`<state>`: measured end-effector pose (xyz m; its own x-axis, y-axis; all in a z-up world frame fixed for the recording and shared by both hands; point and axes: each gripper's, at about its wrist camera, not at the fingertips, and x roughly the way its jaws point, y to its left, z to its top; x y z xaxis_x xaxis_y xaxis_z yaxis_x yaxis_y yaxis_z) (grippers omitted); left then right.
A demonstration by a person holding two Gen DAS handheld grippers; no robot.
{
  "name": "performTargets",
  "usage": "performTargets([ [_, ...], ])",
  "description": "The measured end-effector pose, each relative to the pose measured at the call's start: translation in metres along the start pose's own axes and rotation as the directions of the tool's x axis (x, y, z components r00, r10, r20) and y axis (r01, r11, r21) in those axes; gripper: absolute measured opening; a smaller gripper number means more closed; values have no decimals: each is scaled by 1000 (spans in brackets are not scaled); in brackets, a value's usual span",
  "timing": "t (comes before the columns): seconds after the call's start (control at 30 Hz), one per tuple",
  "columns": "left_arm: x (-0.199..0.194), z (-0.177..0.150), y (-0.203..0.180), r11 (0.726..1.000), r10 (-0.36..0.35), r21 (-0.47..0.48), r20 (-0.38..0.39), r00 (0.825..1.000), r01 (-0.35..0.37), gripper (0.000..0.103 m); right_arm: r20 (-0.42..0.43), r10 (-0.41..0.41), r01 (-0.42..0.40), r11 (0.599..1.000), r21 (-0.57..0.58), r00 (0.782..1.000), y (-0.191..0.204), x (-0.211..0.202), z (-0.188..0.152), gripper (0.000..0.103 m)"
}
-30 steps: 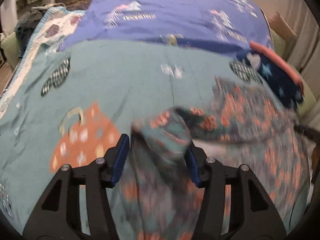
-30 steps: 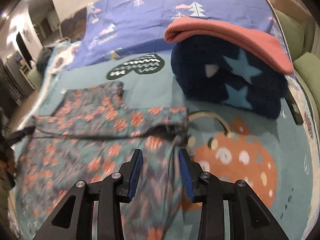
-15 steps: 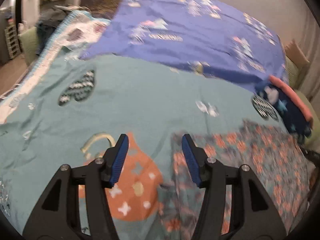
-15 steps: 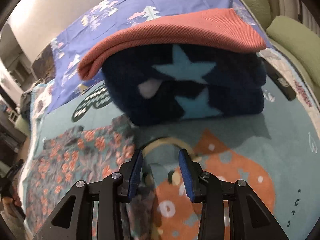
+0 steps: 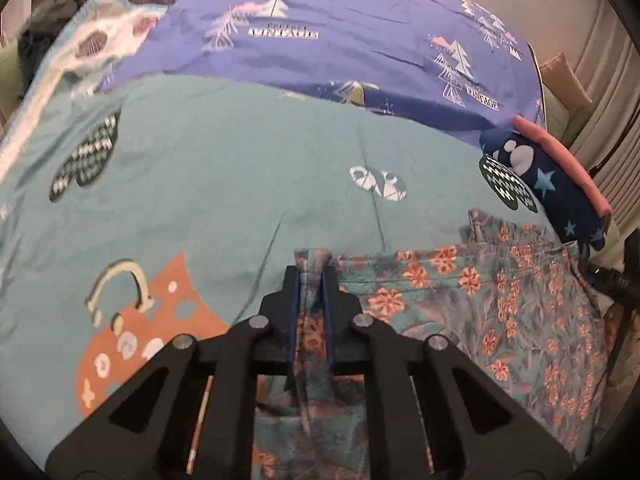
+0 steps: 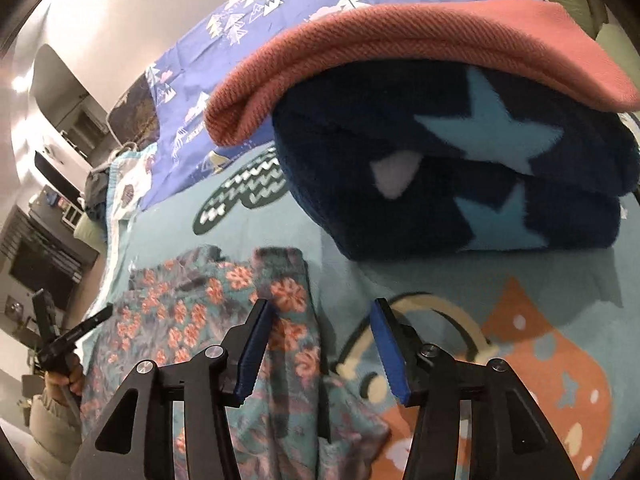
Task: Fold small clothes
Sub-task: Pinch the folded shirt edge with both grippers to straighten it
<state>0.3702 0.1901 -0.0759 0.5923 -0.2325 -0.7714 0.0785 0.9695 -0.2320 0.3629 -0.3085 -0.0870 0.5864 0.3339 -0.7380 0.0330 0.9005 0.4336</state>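
A teal garment with orange flowers lies spread on the teal bedspread. In the left wrist view my left gripper is closing, its blue pads pinching a raised fold at the garment's far left corner. In the right wrist view the same garment reaches under my right gripper. Its jaws are opening. The cloth's right edge lies between them by the left pad, and neither pad presses on it.
A folded navy star blanket with a coral knit piece on top sits just beyond the right gripper. A purple tree-print sheet covers the far side of the bed. A person's hand grips the other tool's handle at far left.
My left gripper moved onto the garment's corner and went from wide open to pinching a fold. My right gripper spread wider and came closer to the folded stack.
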Motion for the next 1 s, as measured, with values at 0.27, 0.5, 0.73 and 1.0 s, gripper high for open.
performTargets([
  [0.27,7,-2,-5,999,-17,33,-47,999,19,14,-31,-6,3,996,-93,1000,23,-3,-2,56],
  [0.5,-14,-5,-22,992,40,119,54,998,-46,7,65,-97,101,992,-74,993,29,-13,-4,2],
  [0.73,-15,12,-21,985,105,128,116,988,-120,8,-2,-107,107,994,-8,994,0,3,-1,6],
  [1.0,-48,-24,-20,970,149,181,85,985,-162,18,67,-80,77,995,56,994,-13,-60,-36,25],
])
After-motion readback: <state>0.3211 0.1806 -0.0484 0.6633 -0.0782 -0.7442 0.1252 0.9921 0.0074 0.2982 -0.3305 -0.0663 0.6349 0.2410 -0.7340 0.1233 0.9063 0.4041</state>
